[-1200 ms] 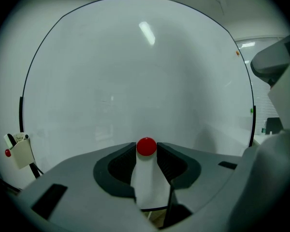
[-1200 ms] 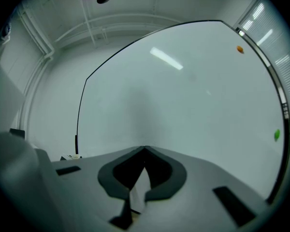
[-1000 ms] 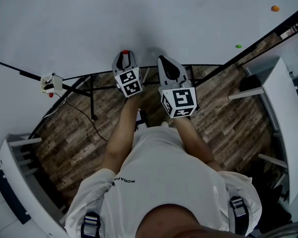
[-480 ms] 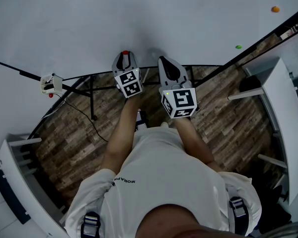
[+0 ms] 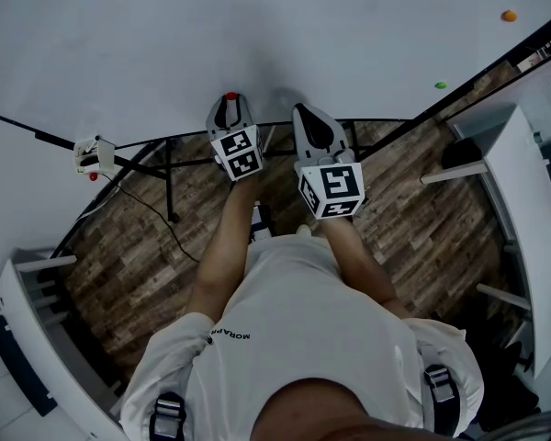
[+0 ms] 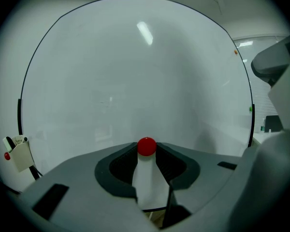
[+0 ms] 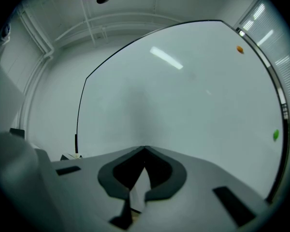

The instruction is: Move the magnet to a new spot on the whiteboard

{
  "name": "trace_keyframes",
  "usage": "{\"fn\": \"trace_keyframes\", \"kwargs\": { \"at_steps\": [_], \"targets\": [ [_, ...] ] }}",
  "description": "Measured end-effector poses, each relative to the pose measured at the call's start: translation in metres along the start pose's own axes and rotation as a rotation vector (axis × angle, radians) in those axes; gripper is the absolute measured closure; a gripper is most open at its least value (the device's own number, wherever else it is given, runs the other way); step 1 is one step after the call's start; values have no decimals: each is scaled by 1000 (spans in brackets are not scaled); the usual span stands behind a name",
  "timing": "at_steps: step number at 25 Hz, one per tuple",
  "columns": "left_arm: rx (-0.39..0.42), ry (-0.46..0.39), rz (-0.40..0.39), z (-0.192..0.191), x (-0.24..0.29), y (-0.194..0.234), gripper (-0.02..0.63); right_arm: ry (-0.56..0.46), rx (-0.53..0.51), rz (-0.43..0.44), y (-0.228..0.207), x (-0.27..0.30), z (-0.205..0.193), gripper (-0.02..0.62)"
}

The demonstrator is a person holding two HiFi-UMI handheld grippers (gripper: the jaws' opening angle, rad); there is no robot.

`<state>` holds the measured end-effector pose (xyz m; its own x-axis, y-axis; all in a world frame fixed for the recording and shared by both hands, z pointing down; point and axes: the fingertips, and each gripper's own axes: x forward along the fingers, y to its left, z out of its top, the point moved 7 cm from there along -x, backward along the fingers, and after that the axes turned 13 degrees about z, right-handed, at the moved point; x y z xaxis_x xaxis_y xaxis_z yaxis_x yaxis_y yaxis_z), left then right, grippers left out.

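Observation:
A small round red magnet (image 6: 146, 146) sits against the whiteboard (image 5: 285, 26), low and near its middle. My left gripper (image 6: 146, 151) is shut on it, one jaw tip touching each side. In the head view the red magnet (image 5: 230, 96) shows at the tip of the left gripper (image 5: 230, 102), up against the board. My right gripper (image 5: 302, 110) hangs just to its right, close to the board. In its own view the right gripper (image 7: 145, 150) has its jaw tips together and holds nothing.
An orange magnet (image 5: 509, 15) and a green magnet (image 5: 441, 85) stick to the board far to the right. A white holder with red markers (image 5: 94, 156) hangs at the board's lower left. The board's stand legs (image 5: 170, 186) cross the wooden floor below. White racks (image 5: 523, 209) flank the person.

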<state>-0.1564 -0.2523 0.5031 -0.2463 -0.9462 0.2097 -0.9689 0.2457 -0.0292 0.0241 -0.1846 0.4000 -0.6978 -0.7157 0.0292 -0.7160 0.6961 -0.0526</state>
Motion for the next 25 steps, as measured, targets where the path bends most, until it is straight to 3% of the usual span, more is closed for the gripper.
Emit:
{"fn": "trace_keyframes", "kwargs": {
  "at_steps": [25],
  "targets": [
    [-1, 7, -20, 1, -27, -2, 486, -14, 1, 3, 9, -12, 4, 583]
  ]
}}
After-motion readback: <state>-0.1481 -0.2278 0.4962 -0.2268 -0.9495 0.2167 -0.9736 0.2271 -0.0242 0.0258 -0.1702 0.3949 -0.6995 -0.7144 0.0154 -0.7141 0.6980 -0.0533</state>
